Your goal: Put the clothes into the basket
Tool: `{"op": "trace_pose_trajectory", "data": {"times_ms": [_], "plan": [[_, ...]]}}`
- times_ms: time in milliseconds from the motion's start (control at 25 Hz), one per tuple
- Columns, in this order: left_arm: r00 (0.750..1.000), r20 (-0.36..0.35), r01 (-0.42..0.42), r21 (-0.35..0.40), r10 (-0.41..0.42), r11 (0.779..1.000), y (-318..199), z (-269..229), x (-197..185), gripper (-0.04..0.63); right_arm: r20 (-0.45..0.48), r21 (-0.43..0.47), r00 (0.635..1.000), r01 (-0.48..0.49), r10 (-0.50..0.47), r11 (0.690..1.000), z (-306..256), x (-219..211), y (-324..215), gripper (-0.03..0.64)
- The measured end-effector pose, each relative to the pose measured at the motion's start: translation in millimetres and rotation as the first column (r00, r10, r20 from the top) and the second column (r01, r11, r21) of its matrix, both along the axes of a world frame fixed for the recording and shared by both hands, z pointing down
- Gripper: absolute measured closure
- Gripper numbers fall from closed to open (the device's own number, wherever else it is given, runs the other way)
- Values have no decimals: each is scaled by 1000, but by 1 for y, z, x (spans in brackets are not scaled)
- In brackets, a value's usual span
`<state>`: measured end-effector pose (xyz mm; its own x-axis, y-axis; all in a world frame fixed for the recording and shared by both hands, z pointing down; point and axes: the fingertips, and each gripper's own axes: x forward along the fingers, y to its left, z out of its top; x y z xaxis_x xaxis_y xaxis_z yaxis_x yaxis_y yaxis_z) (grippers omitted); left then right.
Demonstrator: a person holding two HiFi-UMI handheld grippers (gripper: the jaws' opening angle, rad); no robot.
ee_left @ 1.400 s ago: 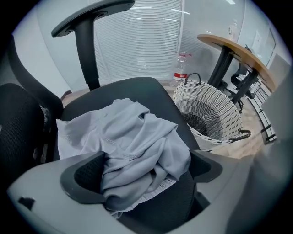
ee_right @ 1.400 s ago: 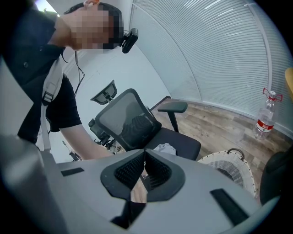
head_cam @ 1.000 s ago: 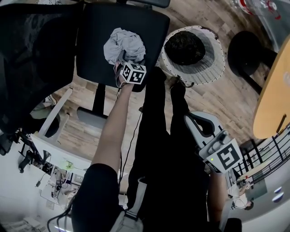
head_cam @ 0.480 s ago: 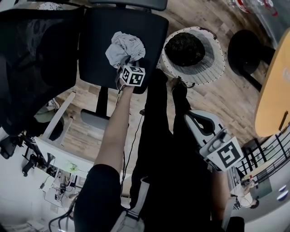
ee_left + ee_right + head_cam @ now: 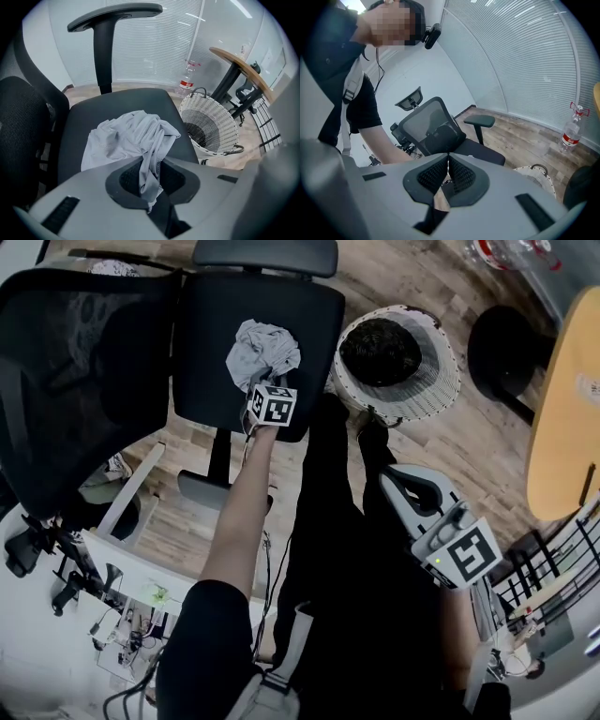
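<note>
My left gripper (image 5: 151, 174) has just been closing, and now its jaws pinch a fold of the grey cloth (image 5: 133, 136). Most of the cloth lies in a heap on the black chair seat (image 5: 202, 343). I think the grab is done, so next I must lift the cloth and carry it to the white basket (image 5: 441, 381). The basket stands on the wood floor (image 5: 469, 446) just beside the chair. My right gripper (image 5: 448, 159) is pressed together with nothing in it. A table (image 5: 562, 409) and a bottle (image 5: 187, 80) are near.
</note>
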<state>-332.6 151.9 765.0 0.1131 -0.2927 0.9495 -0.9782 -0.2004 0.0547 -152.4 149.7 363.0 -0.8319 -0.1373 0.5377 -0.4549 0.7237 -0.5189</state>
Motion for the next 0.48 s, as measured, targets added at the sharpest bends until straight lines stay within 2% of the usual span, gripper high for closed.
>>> {"op": "trace_pose_trajectory", "data": {"times_ms": [120,320,480], "plan": [[1000,-14,-5,10,6,1000,-6,-13,-4,525,22,14,1000,-15,15,1000,-8,-6,-7,600],[998,-54,31,22,-30,999,-6,-41,-7,526,49,53,999,-23,21,998,-26,-11,-15,600],[998,-67,2,32,0,999,-5,-64,-8,526,75,108,997,-13,5,994,-39,-15,-20,600]]}}
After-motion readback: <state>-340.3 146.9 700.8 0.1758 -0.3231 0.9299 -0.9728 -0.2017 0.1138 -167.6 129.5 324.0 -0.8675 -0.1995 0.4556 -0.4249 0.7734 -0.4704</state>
